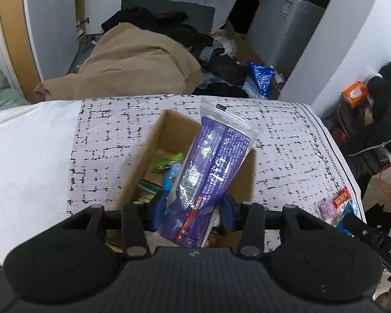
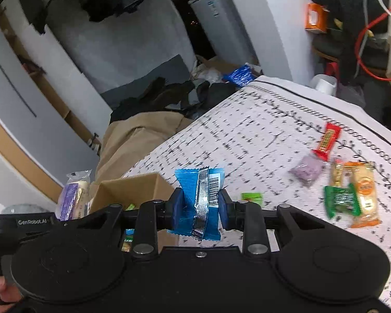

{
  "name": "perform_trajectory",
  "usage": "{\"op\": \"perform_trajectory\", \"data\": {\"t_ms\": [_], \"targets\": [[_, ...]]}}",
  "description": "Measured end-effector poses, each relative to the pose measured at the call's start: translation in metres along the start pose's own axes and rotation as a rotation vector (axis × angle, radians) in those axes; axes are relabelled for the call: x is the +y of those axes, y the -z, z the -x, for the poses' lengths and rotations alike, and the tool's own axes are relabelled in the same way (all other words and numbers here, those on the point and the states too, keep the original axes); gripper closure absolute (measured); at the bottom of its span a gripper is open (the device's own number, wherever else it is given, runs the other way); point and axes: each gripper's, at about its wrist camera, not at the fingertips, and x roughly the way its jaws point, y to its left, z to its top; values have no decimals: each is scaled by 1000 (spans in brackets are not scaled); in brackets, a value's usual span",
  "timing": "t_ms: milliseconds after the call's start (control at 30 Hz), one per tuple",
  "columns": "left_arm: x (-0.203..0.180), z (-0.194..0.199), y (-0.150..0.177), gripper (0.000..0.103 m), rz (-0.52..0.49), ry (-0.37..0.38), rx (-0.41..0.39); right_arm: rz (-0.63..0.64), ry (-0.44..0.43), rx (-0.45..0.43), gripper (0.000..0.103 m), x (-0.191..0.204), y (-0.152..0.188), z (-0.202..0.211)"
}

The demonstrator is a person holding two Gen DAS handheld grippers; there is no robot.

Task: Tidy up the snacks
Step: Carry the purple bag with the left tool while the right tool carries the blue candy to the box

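My left gripper (image 1: 193, 208) clamps the long purple foil snack bag (image 1: 208, 167), upright over the brown cardboard box (image 1: 153, 143) beneath; my right gripper (image 2: 200, 206) pinches a blue wrapper (image 2: 198, 198), box to its left.

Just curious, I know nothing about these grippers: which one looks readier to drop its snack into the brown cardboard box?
Probably the left gripper: its purple snack bag is above the cardboard box.

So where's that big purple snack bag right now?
The purple bag is clamped in the left gripper, hanging over the open cardboard box on the patterned tablecloth; the right wrist view shows it at far left beside the box.
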Motion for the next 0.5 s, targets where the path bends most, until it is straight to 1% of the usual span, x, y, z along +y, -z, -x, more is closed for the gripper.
{"op": "perform_trajectory", "data": {"t_ms": [200, 500], "targets": [[24, -15, -9, 59, 21, 24, 33, 41, -9, 30, 75, 30, 5, -16], [35, -44, -20, 59, 9, 72, 91, 75, -13, 49, 75, 65, 4, -40]]}}
